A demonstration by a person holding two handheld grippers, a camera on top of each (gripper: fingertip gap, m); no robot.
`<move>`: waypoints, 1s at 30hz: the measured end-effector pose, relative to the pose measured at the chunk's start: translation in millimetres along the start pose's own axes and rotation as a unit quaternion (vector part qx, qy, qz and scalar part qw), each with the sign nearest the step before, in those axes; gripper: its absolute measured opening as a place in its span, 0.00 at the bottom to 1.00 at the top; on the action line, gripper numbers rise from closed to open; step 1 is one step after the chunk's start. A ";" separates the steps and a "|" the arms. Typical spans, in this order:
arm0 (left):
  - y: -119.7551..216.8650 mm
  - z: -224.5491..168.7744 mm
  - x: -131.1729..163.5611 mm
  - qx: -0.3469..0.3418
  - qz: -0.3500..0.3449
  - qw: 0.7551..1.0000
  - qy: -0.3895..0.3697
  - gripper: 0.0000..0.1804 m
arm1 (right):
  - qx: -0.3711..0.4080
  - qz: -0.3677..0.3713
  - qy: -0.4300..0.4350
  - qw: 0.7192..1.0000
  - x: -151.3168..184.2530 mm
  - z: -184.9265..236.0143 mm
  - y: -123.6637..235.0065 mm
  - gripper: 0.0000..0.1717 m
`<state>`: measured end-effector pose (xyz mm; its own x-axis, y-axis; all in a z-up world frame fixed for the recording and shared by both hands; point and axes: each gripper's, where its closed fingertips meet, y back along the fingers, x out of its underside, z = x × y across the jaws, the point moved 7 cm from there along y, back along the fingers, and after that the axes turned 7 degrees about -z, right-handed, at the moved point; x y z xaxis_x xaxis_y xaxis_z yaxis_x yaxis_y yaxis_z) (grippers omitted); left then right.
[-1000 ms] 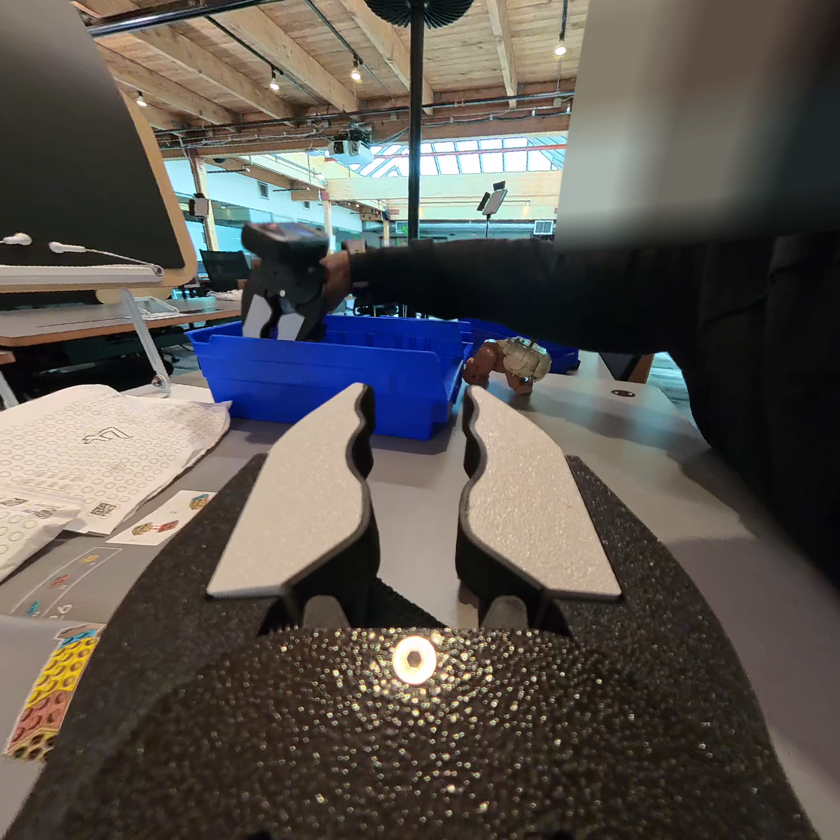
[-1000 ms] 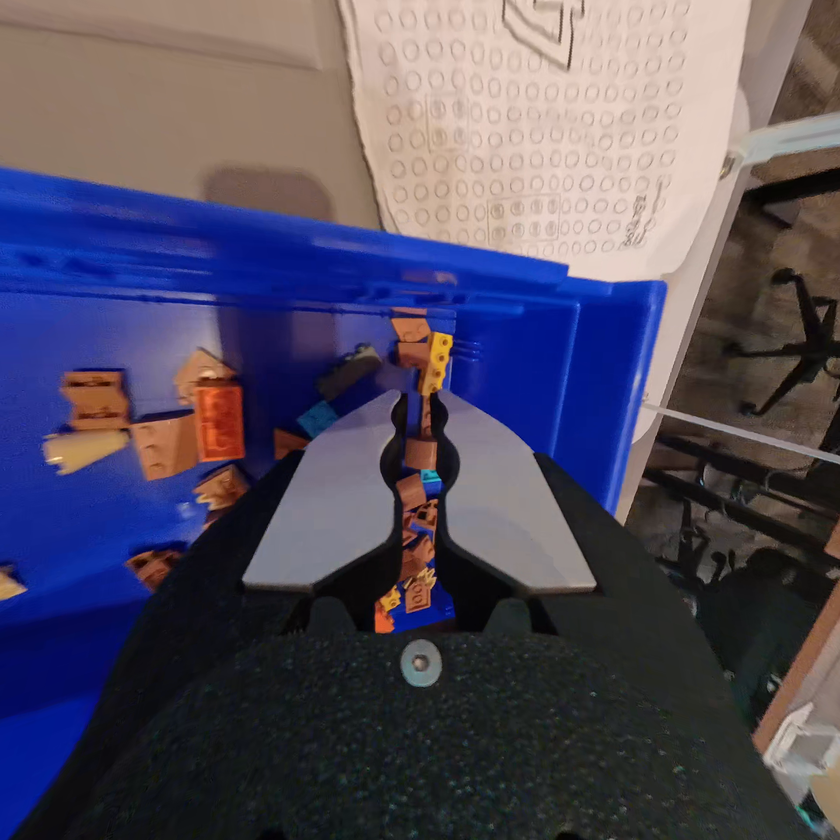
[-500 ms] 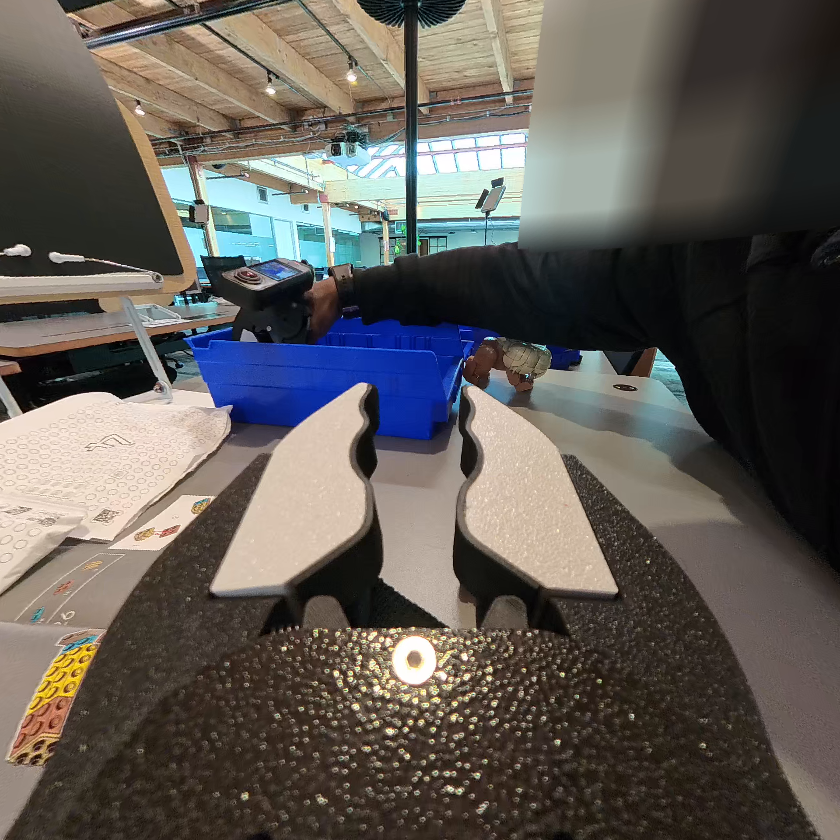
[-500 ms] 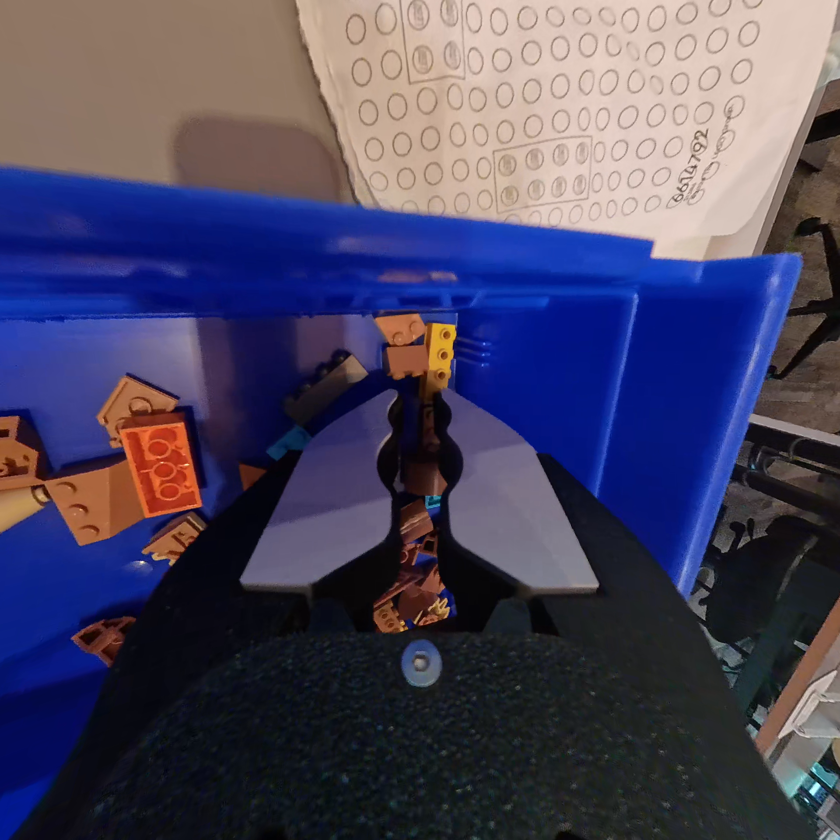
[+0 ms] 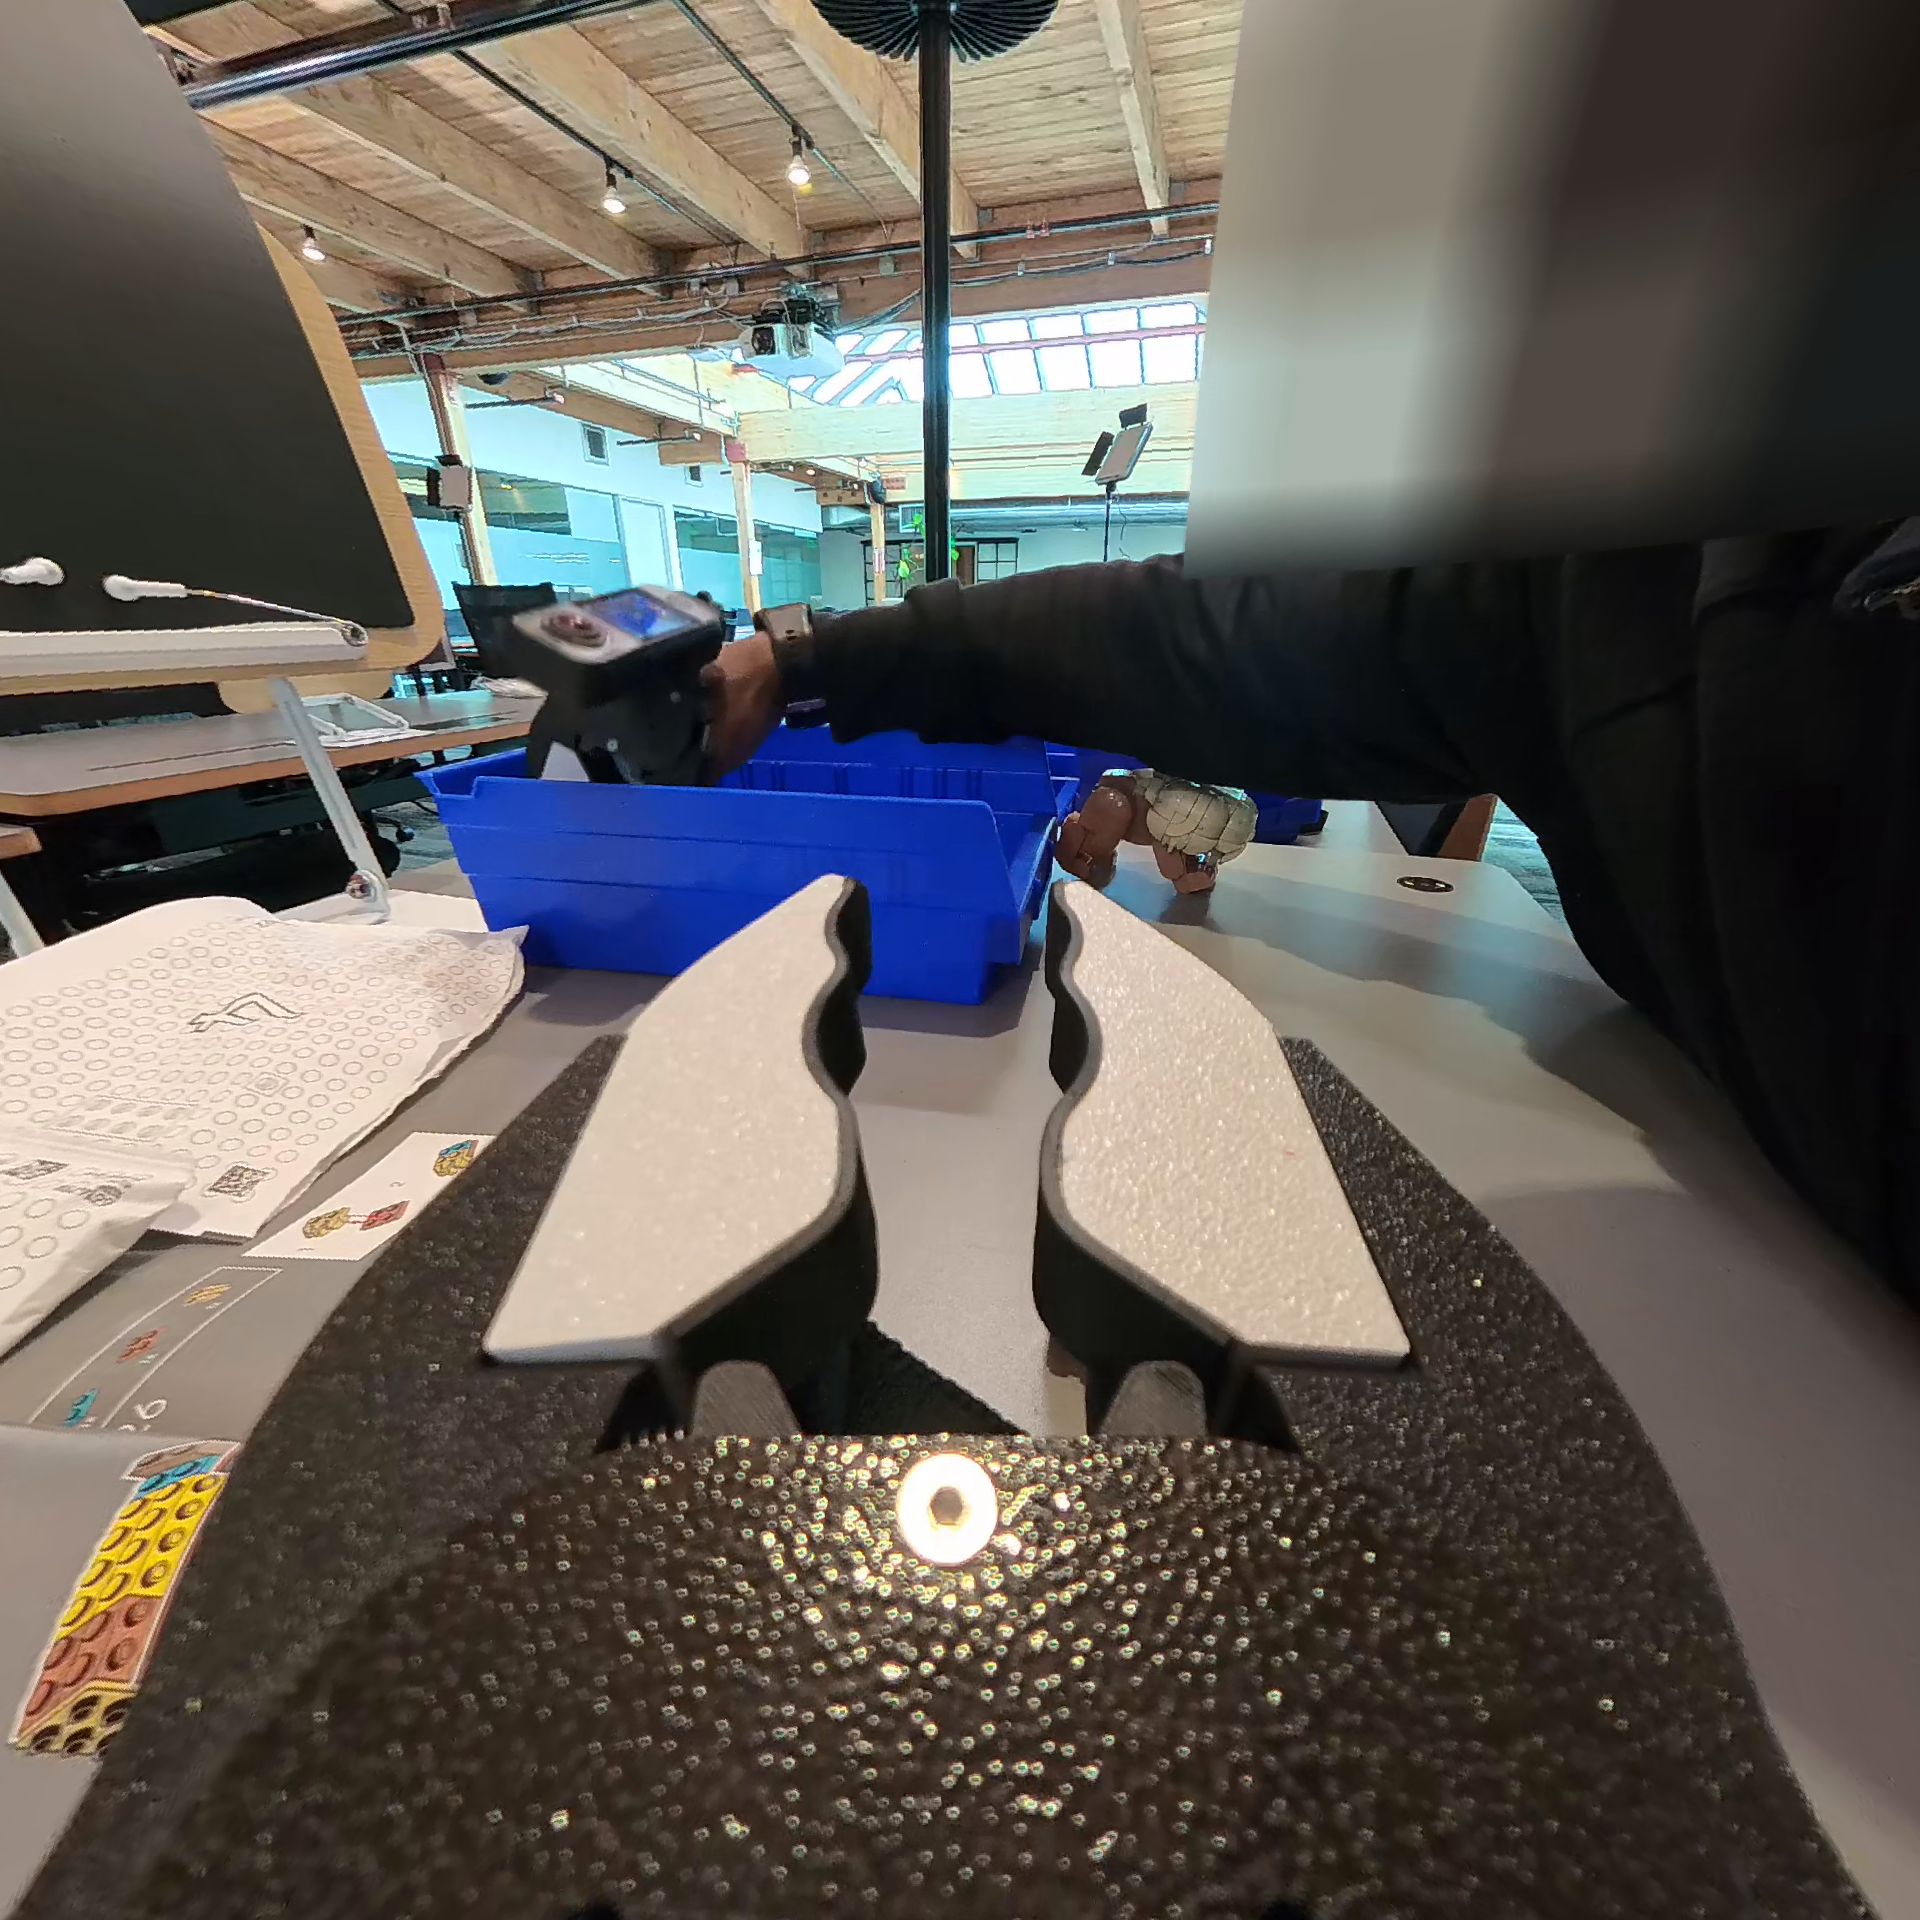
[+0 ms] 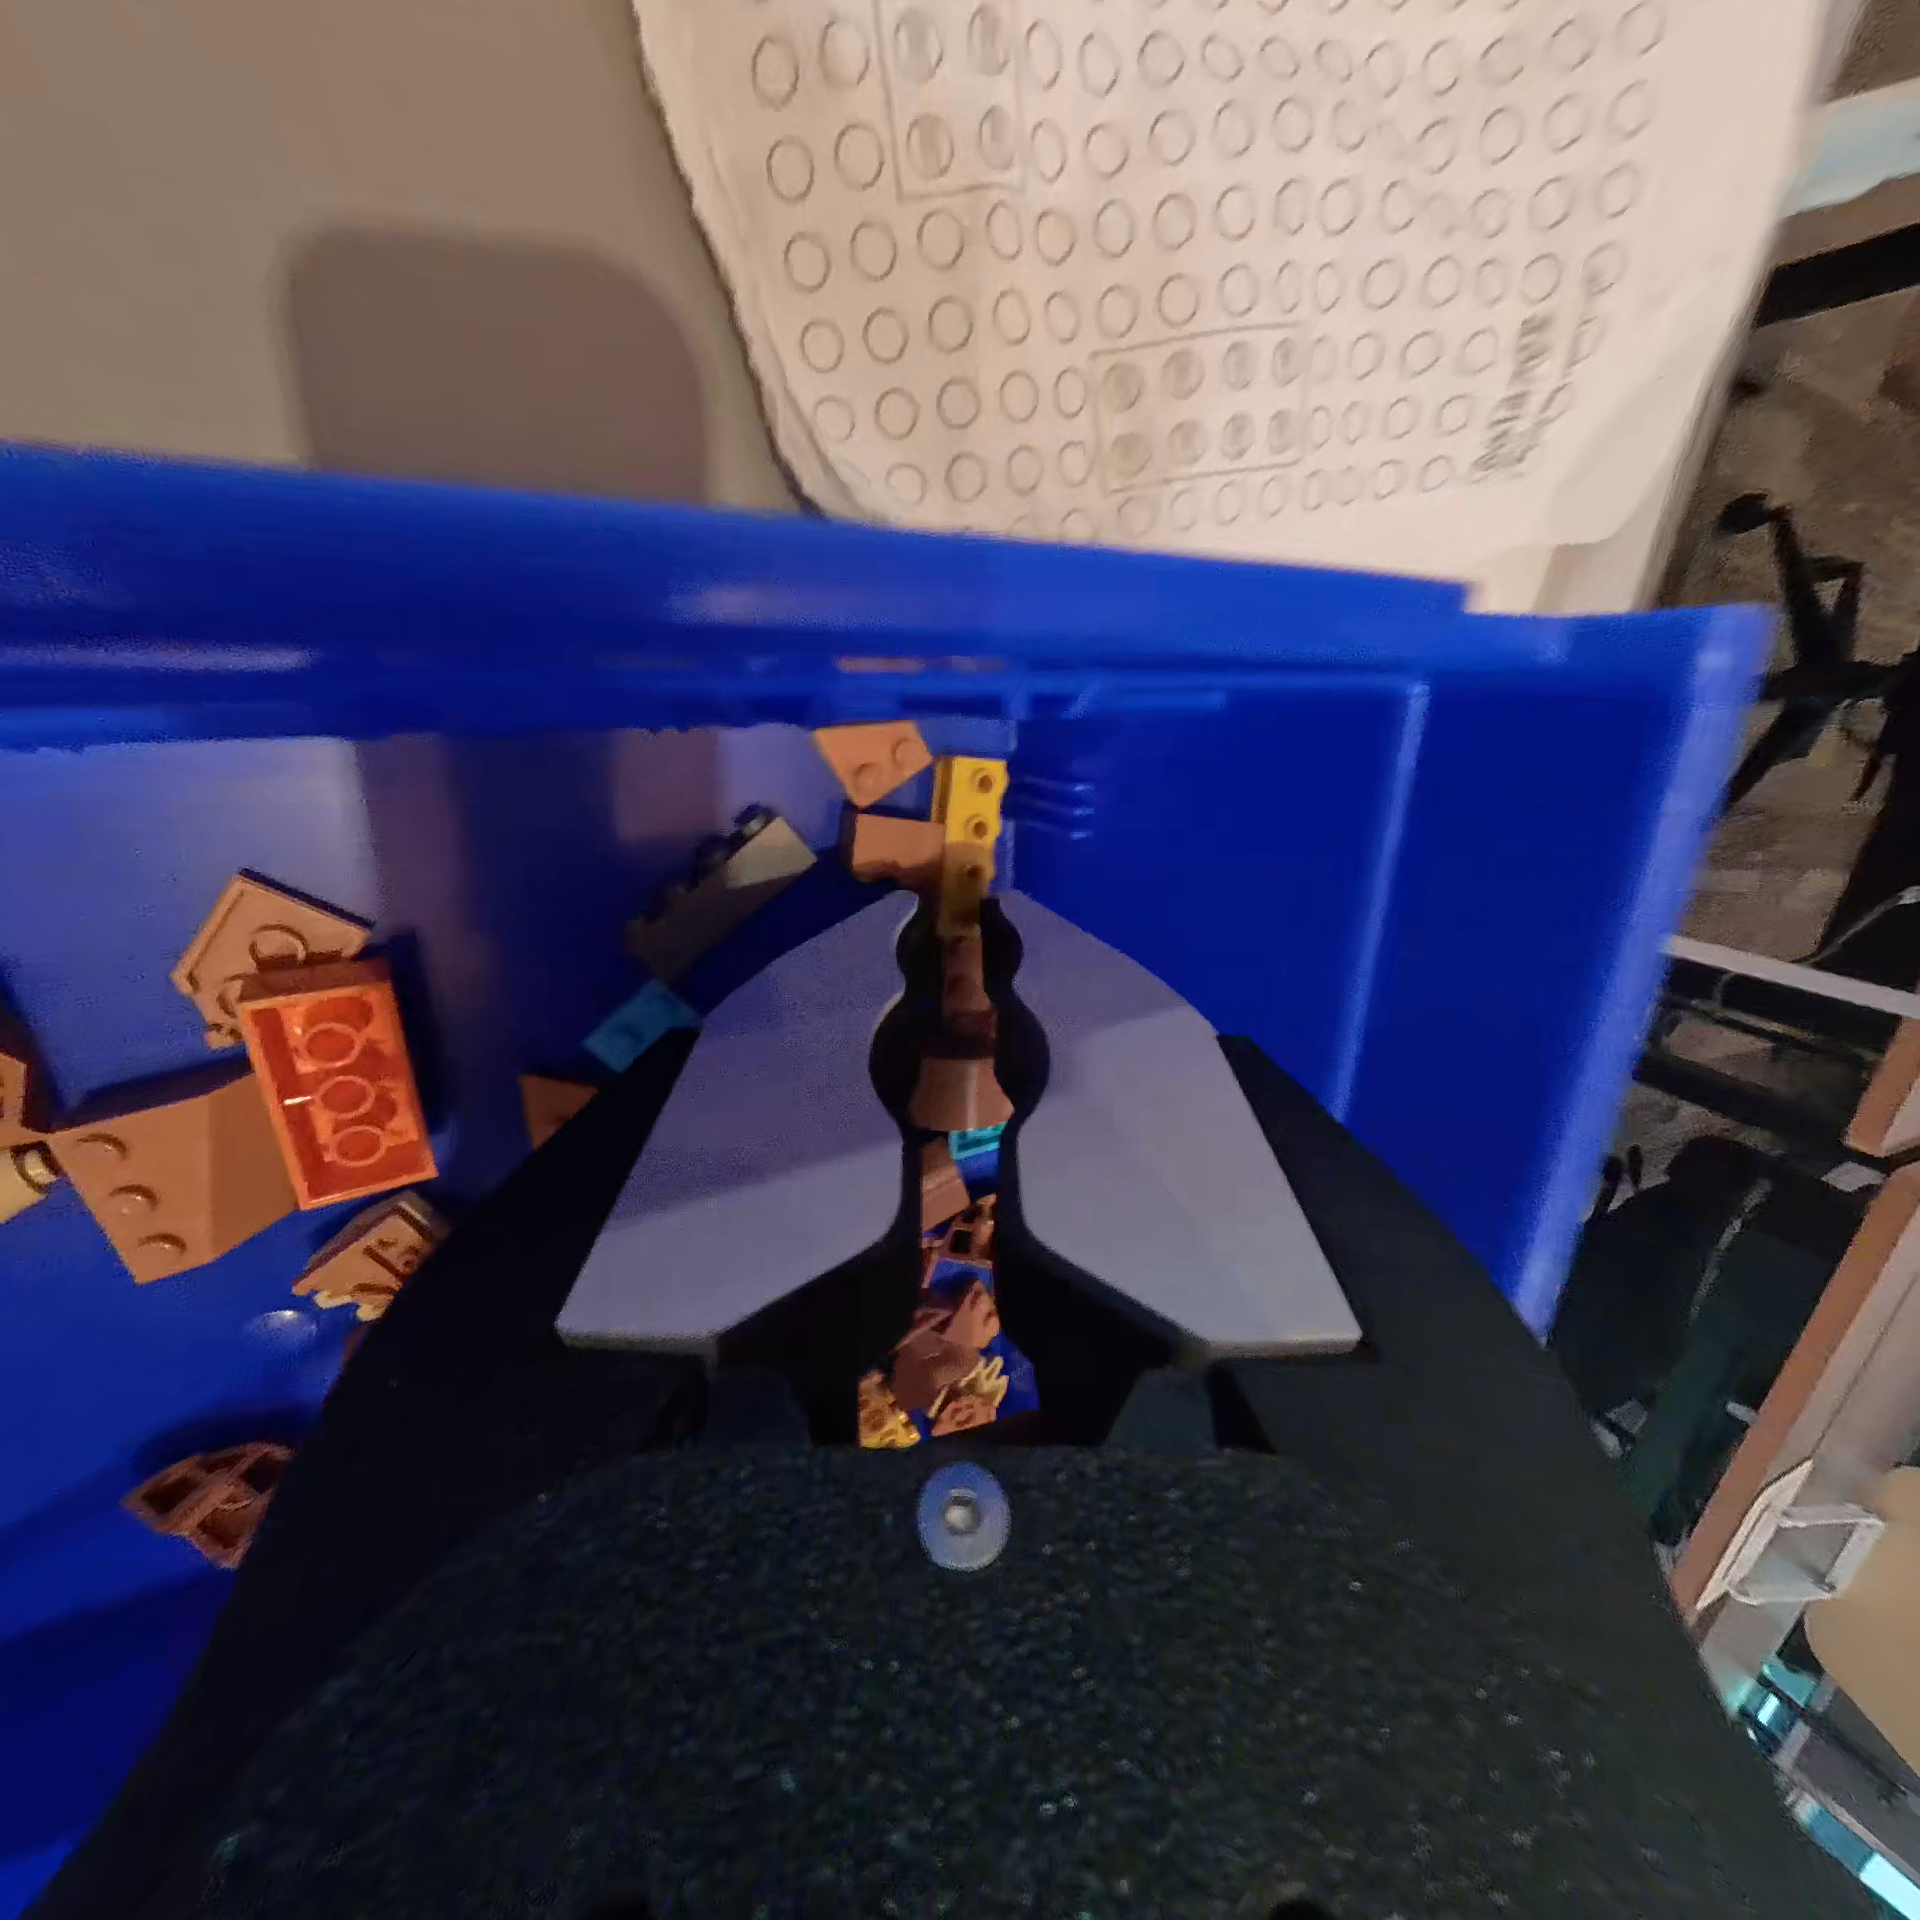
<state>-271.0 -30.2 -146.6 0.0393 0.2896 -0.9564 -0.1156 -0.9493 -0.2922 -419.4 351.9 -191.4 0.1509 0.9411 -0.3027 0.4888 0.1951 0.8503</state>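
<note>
Bricks (image 6: pixel 332 1091) fill blue bin (image 6: pixel 1507 935); right claw (image 6: pixel 961 914) grips one.

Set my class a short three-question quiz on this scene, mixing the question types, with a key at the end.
1. True or false: the left tongs are clamped on a brick.
2. What colour is the bin that holds the loose bricks? A red, B blue, C green.
3. Fill in: the studded piece sticking out from the tips of the right tongs is ____.

Key: 1 false, they stand open with nothing between them, above the grey table; 2 B; 3 yellow.
</note>
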 end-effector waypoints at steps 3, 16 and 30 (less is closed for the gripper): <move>0.0 -0.3 0.1 0.001 0.000 1.000 -0.001 0.17 | -0.017 0.006 -0.022 1.000 0.7 2.5 -2.9 0.11; 0.2 -0.8 0.1 0.004 0.000 1.000 -0.001 0.17 | -0.050 0.022 -0.040 0.998 9.0 8.3 13.2 0.12; 0.4 -3.2 0.4 0.006 0.002 1.000 -0.005 0.16 | -0.032 0.028 -0.091 0.995 9.0 14.2 23.6 0.07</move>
<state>-267.8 -30.8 -147.1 0.0281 0.2864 -0.9577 -0.1280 -0.9492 -0.2876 -394.3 361.1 -180.2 0.3321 0.8870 -0.3210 0.4202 0.1656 0.8922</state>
